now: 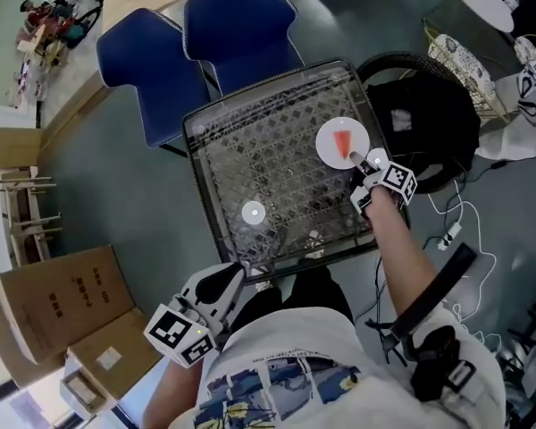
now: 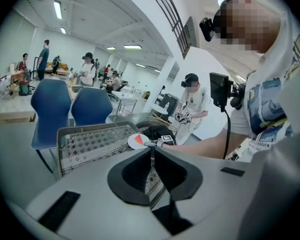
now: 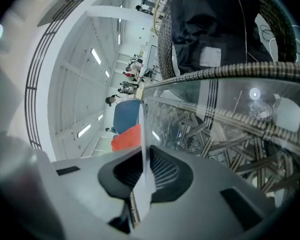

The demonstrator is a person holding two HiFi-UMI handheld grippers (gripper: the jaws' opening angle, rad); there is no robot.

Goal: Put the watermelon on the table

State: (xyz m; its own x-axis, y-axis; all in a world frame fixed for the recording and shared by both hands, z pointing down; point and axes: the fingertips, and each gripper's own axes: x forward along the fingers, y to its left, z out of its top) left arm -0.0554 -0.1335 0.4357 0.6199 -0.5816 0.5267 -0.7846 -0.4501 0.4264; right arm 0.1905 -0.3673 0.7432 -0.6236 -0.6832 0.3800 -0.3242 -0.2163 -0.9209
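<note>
My right gripper (image 1: 364, 164) is clamped on the near rim of the white plate (image 1: 330, 130). The watermelon slice (image 1: 341, 144) lies on that plate just ahead of my fingertips, its narrow end seemingly pointing back at me, over the far right part of the glass-topped wicker table (image 1: 196, 125); whether the plate already rests on the glass I cannot tell. My left gripper (image 1: 235, 278) is closed on nothing, down by the table's near edge and well apart from the plate, so setting it down falls to the right hand.
</note>
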